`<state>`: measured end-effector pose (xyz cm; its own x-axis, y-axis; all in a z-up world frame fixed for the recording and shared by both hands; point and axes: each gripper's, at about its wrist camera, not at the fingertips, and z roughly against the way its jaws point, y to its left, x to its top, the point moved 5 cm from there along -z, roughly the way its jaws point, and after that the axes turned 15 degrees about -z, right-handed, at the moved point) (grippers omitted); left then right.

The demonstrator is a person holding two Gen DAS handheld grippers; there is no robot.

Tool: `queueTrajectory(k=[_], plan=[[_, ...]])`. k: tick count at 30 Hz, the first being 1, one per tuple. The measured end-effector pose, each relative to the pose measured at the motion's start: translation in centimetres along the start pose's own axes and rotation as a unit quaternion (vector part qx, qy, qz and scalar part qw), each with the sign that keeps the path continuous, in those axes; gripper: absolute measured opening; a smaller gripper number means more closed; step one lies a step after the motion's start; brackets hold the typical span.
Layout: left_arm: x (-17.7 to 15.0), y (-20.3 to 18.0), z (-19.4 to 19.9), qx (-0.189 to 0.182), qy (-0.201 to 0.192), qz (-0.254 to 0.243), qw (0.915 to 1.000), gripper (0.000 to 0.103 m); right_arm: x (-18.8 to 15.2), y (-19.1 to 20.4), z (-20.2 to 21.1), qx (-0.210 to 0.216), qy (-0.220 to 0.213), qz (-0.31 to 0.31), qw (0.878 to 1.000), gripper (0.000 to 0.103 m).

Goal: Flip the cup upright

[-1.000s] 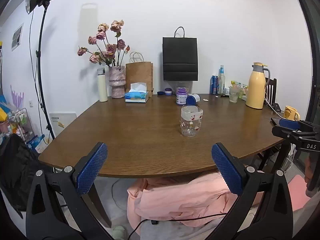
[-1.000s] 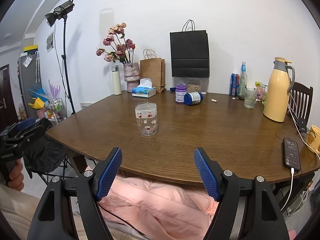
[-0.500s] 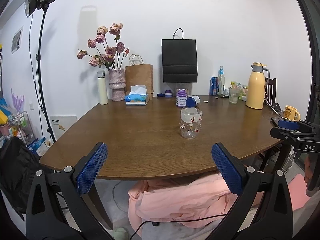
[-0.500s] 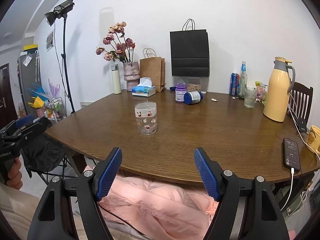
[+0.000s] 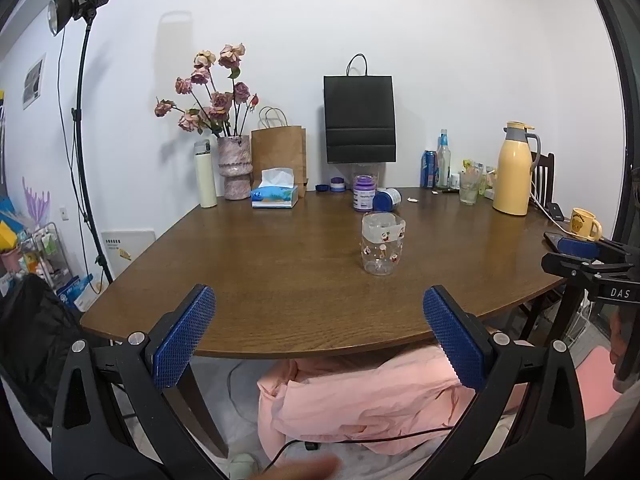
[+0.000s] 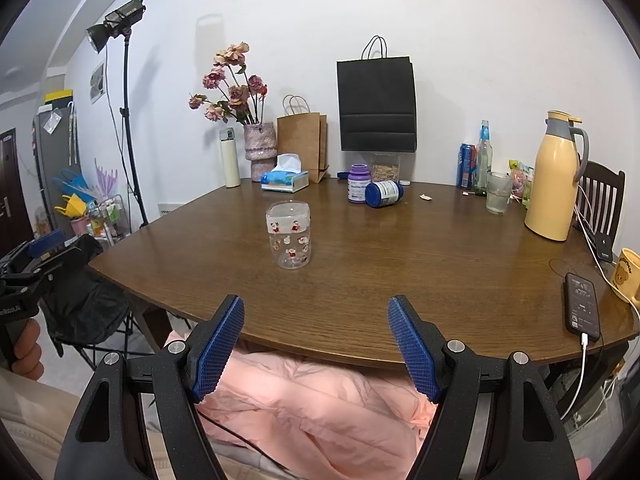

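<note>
A clear glass cup (image 5: 382, 244) with small red cartoon prints stands on end on the brown wooden table (image 5: 260, 264), near its middle; it also shows in the right wrist view (image 6: 289, 235). I cannot tell which end is up. My left gripper (image 5: 318, 336) is open and empty, held off the table's near edge, well short of the cup. My right gripper (image 6: 314, 346) is open and empty, also off the near edge, with the cup ahead and to its left.
At the back stand a flower vase (image 5: 234, 168), a tissue box (image 5: 275, 196), paper bags (image 5: 359, 120), a purple jar (image 5: 364, 194) and a toppled blue jar (image 6: 384, 194). A yellow thermos (image 6: 554, 184), a glass (image 6: 497, 198), a phone (image 6: 582, 306) and a yellow mug (image 5: 584, 222) are at right.
Both grippers stay open and nearly still. The left wrist view has shifted slightly, and the table and cup sit a little higher in it.
</note>
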<state>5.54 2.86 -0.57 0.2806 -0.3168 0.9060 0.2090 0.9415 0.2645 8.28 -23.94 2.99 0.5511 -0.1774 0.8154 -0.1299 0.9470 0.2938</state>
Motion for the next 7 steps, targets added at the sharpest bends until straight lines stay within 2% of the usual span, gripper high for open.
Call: queueTrajectory(k=[7], plan=[[0.00, 0.05, -0.26, 0.014, -0.001, 0.004, 0.9999, 0.103, -0.15, -0.17, -0.21, 0.000, 0.004, -0.001, 1.000, 0.079]])
